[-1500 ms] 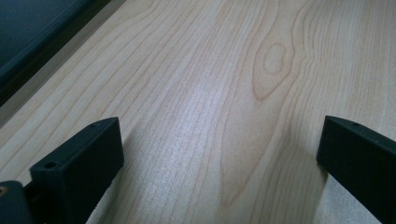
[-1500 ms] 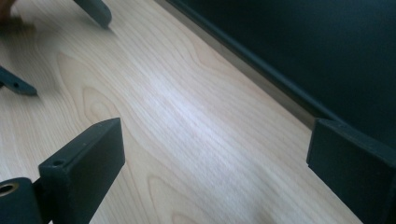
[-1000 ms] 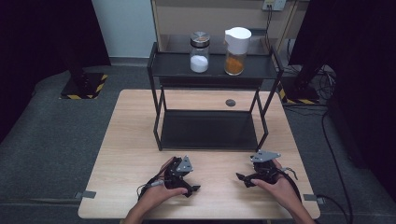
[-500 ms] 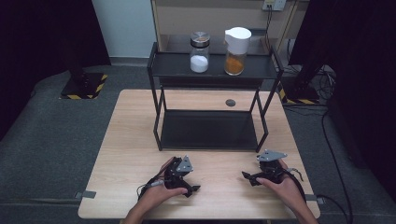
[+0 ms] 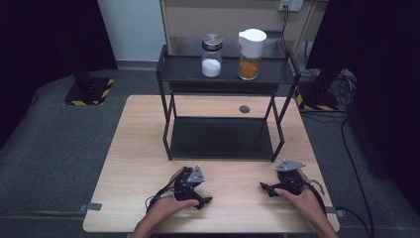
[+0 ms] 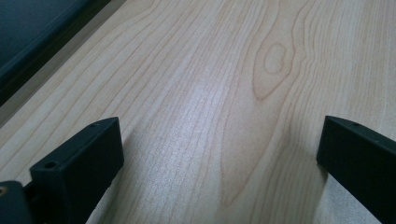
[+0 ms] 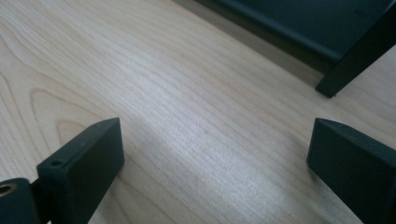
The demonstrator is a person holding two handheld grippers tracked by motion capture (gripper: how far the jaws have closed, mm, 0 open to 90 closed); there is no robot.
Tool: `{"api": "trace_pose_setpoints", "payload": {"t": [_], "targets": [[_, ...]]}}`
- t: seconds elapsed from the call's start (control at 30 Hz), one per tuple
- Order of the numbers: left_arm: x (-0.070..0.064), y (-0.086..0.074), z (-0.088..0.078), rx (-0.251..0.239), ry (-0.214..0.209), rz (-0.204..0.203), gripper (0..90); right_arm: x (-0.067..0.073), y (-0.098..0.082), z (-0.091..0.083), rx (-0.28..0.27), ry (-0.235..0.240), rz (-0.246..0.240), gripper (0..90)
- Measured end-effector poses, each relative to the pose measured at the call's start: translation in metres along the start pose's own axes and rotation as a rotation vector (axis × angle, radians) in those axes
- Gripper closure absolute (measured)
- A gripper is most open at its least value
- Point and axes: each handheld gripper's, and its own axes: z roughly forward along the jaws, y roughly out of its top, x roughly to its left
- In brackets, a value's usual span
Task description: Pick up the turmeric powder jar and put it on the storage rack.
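Sliding a little farther toward the table's right edge since 1 second ago, the right gripper [image 5: 267,188] is now lying low on the wooden table [image 5: 138,148] under the person's right hand [image 5: 301,197], while the left gripper [image 5: 204,201] is staying where it was under the left hand [image 5: 168,207]. Both grippers are released: in the left gripper view [image 6: 219,149] and the right gripper view [image 7: 215,149], the 2 black jaws are standing wide apart with nothing but bare wood grain between them. The 2 grippers are resting well apart from each other, each pointing inward across the near strip of the table.

Ahead of them, the black 2-tier metal rack [image 5: 223,139] is standing on the table; its lower shelf edge and 1 leg [image 7: 355,60] are showing just beyond the right gripper. On the rack's top shelf, well beyond both grippers, a glass jar of white powder [image 5: 211,55] with a metal lid is standing upright just beside a white-lidded jar of orange powder [image 5: 249,54]. Behind the rack a small dark round spot [image 5: 244,109] is sitting on the tabletop.
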Motion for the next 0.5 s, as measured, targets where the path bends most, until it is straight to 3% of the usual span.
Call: {"api": "trace_pose_setpoints", "payload": {"t": [0.5], "targets": [[-0.0005, 0.0002, -0.0003, 0.002, 0.002, 0.0, 0.0, -0.0016, -0.0026, 0.0004, -0.008, 0.005, 0.006, 3.5]]}}
